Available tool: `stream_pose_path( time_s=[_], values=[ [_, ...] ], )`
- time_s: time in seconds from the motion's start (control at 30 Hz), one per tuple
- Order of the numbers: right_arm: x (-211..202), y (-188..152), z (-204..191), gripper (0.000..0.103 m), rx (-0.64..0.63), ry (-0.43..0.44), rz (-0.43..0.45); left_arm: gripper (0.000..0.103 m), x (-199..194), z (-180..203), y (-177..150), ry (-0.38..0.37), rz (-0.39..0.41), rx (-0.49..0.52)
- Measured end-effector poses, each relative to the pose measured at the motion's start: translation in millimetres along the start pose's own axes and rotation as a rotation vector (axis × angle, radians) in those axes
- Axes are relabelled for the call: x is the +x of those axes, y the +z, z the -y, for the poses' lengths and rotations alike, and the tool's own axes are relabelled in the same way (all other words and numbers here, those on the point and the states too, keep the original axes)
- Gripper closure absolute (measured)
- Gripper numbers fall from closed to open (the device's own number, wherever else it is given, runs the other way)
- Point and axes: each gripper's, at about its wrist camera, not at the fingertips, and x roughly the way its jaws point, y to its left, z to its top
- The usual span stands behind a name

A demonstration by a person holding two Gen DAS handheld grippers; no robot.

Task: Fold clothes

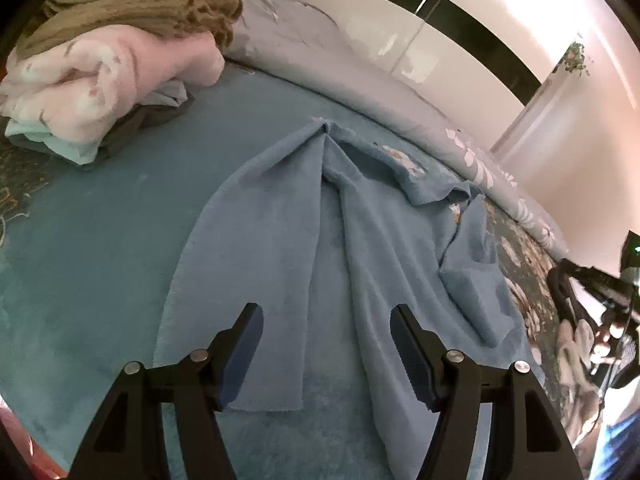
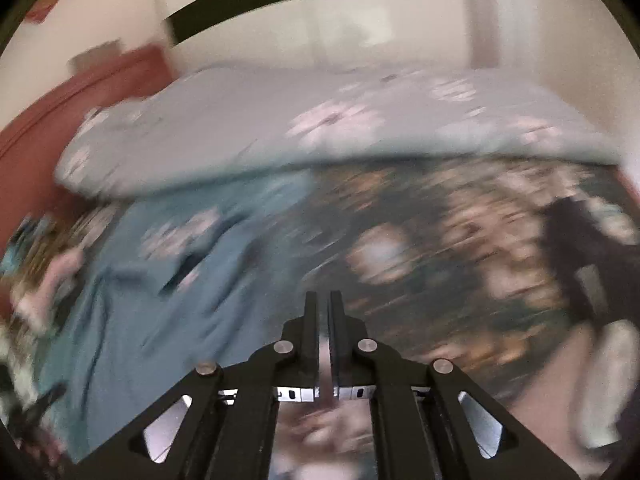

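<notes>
The bed (image 1: pixel 92 240) filled both views, covered by a plush teal blanket that turned dark and flowery toward the right. A pale grey-blue quilt (image 1: pixel 320 52) with white blossoms was bunched along its far side, and glossy cream wall panels with a black band rose behind.

At far left in the left wrist view stood a stack of folded clothes (image 1: pixel 92 92). A ribbed, knitted brown piece lay on top, a fleecy pink one with faint flowers under it, and thin mint and dark grey layers at the base. Its left part ran out of the frame.

In the middle lay the blue garment (image 1: pixel 360 240), soft and matte, spread lengthwise on the blanket with deep creases gathering at its far end and a rumpled flap folded over on its right edge. Its near hem was partly hidden behind the left gripper (image 1: pixel 326 354). That gripper's jaws stood wide apart above the near end of the cloth, holding nothing; whether the fingers (image 1: pixel 246 354) touched the fabric could not be told.

At the right edge, dark hardware showed only as a cut-off blur.

The right wrist view was heavily motion-smeared. The blue garment (image 2: pixel 132 300) was a streaked patch at left and the floral blanket (image 2: pixel 460 260) a mottled haze. The right gripper (image 2: pixel 323 320) had its jaws pressed together with only a slit between and nothing visible in them.
</notes>
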Motion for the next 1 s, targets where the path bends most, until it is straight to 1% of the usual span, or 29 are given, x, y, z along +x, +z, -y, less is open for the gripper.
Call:
stream_pose_path(
  time_s=[0.07,0.13,0.23,0.27,0.33,0.43,0.57,0.6,0.63,0.67,0.7,0.73,0.93,1.0],
  values=[
    [19.6,-18.8,-35.8,0.091,-0.054,0.093,-0.052,0.033,2.3,0.4,-2.0,0.000,-0.011,0.011],
    [36.3,-40.0,-73.4,0.060,-0.104,0.175,-0.103,0.033,3.4,-2.2,-2.5,-0.001,-0.023,0.006],
    [48.9,-68.6,-118.9,0.052,-0.184,0.269,-0.150,0.033,1.7,-8.4,-1.5,-0.014,-0.016,-0.021],
    [53.4,-76.3,-135.1,0.051,-0.226,0.277,-0.163,0.033,1.1,-9.8,-1.3,-0.017,-0.014,-0.027],
    [66.4,-91.2,-159.5,0.050,-0.313,0.248,-0.191,0.033,0.6,-11.4,-1.2,-0.024,-0.014,-0.031],
    [78.8,-104.3,-176.2,0.050,-0.371,0.171,-0.217,0.033,0.3,-15.0,-0.7,-0.041,-0.015,-0.035],
    [82.8,-105.7,-175.7,0.051,-0.328,0.128,-0.225,0.033,-0.4,-20.3,2.1,-0.069,-0.003,-0.049],
    [83.4,-103.7,-174.3,0.057,-0.314,0.116,-0.231,0.033,-1.3,-22.4,2.1,-0.076,0.001,-0.055],
    [85.1,-101.4,-172.6,0.071,-0.302,0.109,-0.238,0.033,-1.8,-24.1,2.4,-0.082,0.002,-0.062],
    [87.5,-98.9,-170.9,0.078,-0.291,0.106,-0.244,0.033,-3.2,-27.0,2.4,-0.089,0.004,-0.072],
    [89.9,-96.4,-169.1,0.094,-0.281,0.103,-0.250,0.033,-4.3,-29.4,2.4,-0.094,0.006,-0.080],
    [87.9,-91.8,-165.3,0.097,-0.267,0.102,-0.244,0.033,-4.9,-31.8,2.9,-0.097,0.008,-0.088],
    [60.3,-55.9,-135.9,0.098,-0.179,0.108,-0.172,0.033,-13.9,-44.6,6.7,-0.089,0.032,-0.110],
    [48.8,-36.4,-118.1,0.098,-0.149,0.062,-0.126,0.033,-17.8,-46.6,10.4,-0.070,0.050,-0.098]
  ],
)
